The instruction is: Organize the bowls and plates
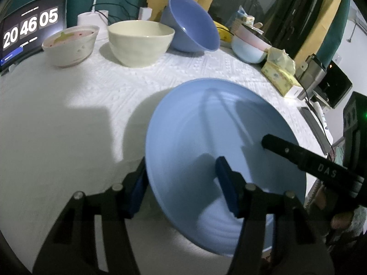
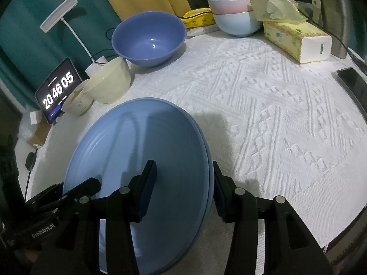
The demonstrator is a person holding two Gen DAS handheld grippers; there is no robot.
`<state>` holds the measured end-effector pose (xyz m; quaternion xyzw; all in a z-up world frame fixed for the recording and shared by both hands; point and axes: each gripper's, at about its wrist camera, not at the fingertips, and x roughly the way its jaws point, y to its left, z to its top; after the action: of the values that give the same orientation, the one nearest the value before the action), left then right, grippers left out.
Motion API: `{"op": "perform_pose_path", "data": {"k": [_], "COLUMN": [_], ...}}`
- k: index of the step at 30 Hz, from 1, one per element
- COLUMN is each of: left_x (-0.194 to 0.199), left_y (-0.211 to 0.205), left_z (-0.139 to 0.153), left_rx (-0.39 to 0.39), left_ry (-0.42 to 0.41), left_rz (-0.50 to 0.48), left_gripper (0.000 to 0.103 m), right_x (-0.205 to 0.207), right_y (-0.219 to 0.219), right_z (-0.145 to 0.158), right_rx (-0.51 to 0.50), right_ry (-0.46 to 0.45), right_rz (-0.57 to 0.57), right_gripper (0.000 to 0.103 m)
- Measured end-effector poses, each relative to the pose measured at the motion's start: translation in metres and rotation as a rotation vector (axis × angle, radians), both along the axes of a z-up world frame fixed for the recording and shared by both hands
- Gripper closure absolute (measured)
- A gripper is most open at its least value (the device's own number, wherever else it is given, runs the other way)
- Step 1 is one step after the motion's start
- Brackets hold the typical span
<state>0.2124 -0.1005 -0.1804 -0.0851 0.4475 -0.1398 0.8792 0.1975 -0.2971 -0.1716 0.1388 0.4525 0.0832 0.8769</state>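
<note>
Near the front edge of the white cloth (image 2: 275, 114): a light blue plate (image 1: 206, 126), large in both views. At its right edge in the right wrist view, a second rim just under the first, so perhaps two plates in a stack; cannot tell for sure. Cannot tell either whether lying flat or a little tilted.

Left gripper (image 1: 181, 178) astride the left rim of the plate: one pad just outside the rim, the other over the inner face. Jaws apart, rim between them, not clamped.

Right gripper (image 2: 183, 183) astride the opposite rim in the same way: one pad outside at the edge, the other above the inside. Jaws apart as well, no squeeze visible.

Behind the plate, in a row along the far side: small bowl (image 1: 71, 45) with a pattern, then cream bowl (image 1: 140, 43) just beside it, then blue bowl (image 1: 195, 23). Farther right, well apart from the plate, stacked bowls (image 2: 234, 13), pink in pale blue. Beside these, a tissue box (image 2: 296, 39). Phone (image 2: 351, 80) at the right edge of the cloth. At the far left, tablet (image 1: 29, 27) with a clock, and white lamp (image 2: 59, 13) above it.
</note>
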Motion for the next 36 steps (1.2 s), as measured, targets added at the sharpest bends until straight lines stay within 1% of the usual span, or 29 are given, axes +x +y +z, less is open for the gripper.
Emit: {"op": "perform_pose_path", "data": {"k": [8, 21, 36], "left_x": [-0.002, 0.0, 0.004], "left_y": [0.014, 0.049, 0.094], "left_z": [0.007, 0.018, 0.017], "left_rx": [-0.003, -0.016, -0.032], "left_ry": [-0.023, -0.055, -0.053], "left_rz": [0.02, 0.072, 0.147], "left_gripper": [0.044, 0.044, 0.044], "right_x": [0.001, 0.014, 0.034], "right_y": [0.011, 0.047, 0.098], "right_z": [0.008, 0.023, 0.026], "right_rx": [-0.006, -0.02, -0.04], "right_ry": [-0.009, -0.033, -0.033], "right_rz": [0.022, 0.076, 0.153], "right_gripper": [0.055, 0.055, 0.055]}}
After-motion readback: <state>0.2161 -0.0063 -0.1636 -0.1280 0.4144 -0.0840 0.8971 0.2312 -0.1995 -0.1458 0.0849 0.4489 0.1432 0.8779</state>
